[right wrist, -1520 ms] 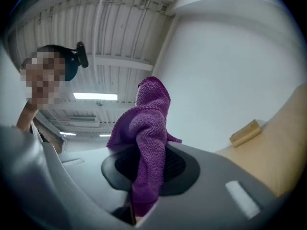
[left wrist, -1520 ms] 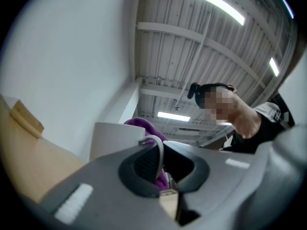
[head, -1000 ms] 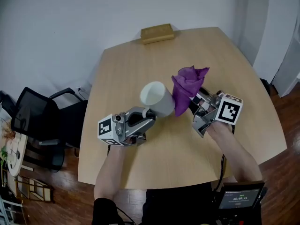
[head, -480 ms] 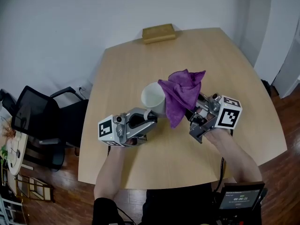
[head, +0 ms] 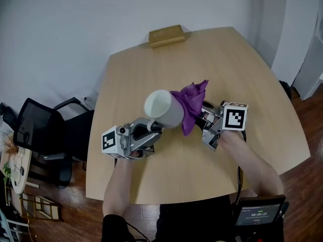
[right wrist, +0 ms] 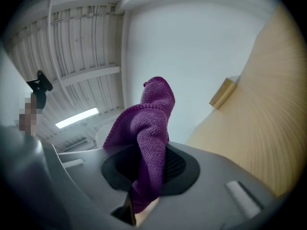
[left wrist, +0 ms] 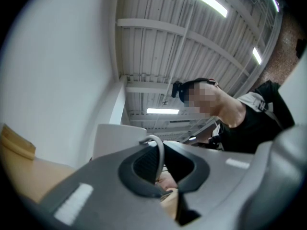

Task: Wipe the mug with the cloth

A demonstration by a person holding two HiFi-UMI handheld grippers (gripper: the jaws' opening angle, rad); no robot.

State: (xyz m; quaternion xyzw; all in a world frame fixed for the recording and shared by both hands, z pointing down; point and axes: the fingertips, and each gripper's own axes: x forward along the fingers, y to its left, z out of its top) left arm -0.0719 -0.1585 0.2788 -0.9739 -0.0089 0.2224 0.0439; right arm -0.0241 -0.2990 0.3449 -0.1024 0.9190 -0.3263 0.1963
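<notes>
Item 1, left tool [head: 154, 127]: I have it clamped on the handle of the white mug [head: 164, 108], which is raised off the surface [head: 242, 74] and lies sideways.

Item 2, right tool [head: 204, 119]: clamped on the purple cloth [head: 191, 102]. The mug's base end lies just left of this tool and touches the cloth; its mouth points away.

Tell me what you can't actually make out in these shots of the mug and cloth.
- The mug's side under the cloth: head view, covered by it.
- The mug's base: head view, turned away from the camera.
- Most of the mug: right gripper view, behind the cloth.
- Small screen's print: head view, too small.
- Tan block at table's far edge: head view, too small to identify.
</notes>
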